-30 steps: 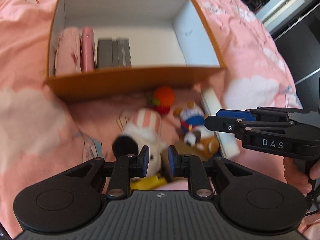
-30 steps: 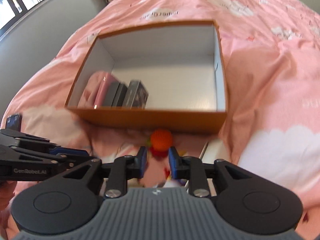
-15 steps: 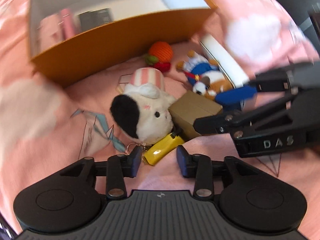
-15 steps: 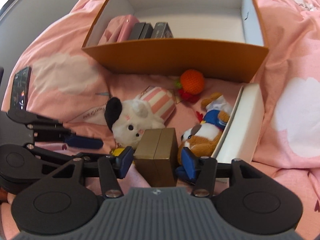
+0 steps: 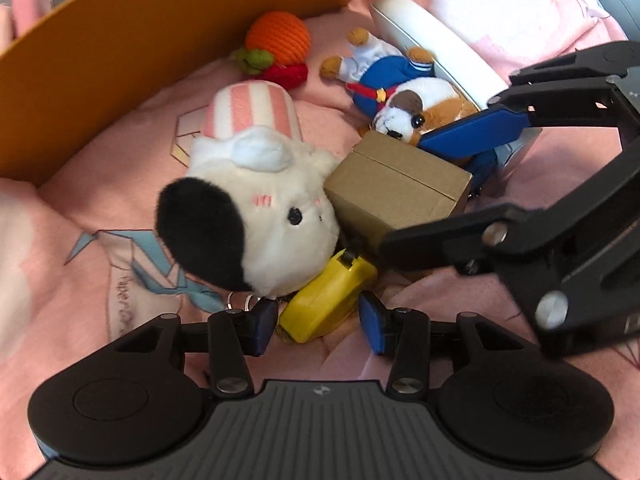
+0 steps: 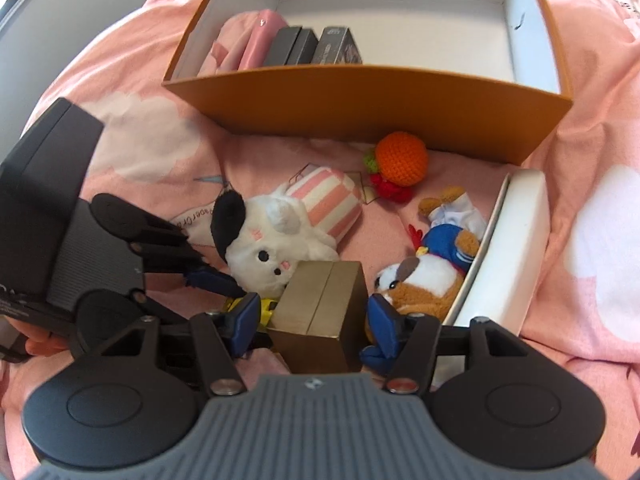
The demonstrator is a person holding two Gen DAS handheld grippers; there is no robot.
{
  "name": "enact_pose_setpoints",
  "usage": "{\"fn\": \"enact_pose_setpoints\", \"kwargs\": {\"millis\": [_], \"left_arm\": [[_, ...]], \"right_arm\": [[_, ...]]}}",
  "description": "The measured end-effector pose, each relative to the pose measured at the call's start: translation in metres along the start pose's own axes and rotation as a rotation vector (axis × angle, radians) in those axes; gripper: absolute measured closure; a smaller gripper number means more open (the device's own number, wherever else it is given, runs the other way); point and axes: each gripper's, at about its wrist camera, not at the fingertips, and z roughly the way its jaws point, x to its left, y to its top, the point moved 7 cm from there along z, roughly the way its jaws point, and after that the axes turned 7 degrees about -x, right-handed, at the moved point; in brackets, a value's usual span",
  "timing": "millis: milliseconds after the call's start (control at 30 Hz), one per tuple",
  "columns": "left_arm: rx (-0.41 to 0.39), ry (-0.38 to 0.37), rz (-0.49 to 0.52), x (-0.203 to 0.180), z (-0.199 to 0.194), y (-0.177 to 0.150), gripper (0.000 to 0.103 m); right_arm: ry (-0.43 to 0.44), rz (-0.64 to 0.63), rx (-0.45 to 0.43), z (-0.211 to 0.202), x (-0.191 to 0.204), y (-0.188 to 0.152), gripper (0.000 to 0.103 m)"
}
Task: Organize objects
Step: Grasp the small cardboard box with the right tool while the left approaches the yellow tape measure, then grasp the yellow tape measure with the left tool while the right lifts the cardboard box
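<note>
Pink bedding [image 6: 580, 128] carries everything. An orange box [image 6: 360, 96] is partly filled: a few flat items [image 6: 304, 46] stand at its left, the rest bare. Outside it lie a white plush [image 5: 256, 208], a brown carton [image 6: 320, 300], a dog toy [image 5: 416, 108], an orange ball [image 5: 278, 36] and a yellow item [image 5: 328, 300]. The right claw [image 6: 310, 318], just opened, straddles the carton ungripped; the left claw [image 5: 318, 322], just opened, brackets the yellow item, nothing held.
</note>
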Motion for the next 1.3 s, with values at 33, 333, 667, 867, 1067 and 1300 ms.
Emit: {"fn": "enact_pose_setpoints", "kwargs": {"millis": [33,333,667,867,1067,1300], "left_arm": [[0.003,-0.006,-0.005,0.000,0.002,-0.001,0.052],[-0.008,-0.046,-0.011,-0.009,-0.004,-0.015,0.073],[-0.029,-0.018,-0.051,-0.016,-0.002,-0.028,0.079],[-0.076,0.008,-0.079,-0.017,-0.016,-0.036,0.079],[-0.177,-0.008,-0.185,-0.007,-0.044,-0.039,0.080],[-0.321,0.031,-0.272,0.006,-0.077,-0.001,0.080]], "right_arm": [[0.004,-0.001,0.007,0.002,0.001,0.000,0.040],[-0.007,-0.027,0.053,0.011,0.000,-0.001,0.046],[0.008,-0.032,0.066,-0.004,-0.007,-0.009,0.050],[0.018,-0.033,0.034,-0.013,-0.006,-0.010,0.050],[0.029,-0.013,-0.014,-0.028,-0.009,-0.005,0.050],[0.029,0.002,-0.104,-0.051,-0.011,0.011,0.051]]}}
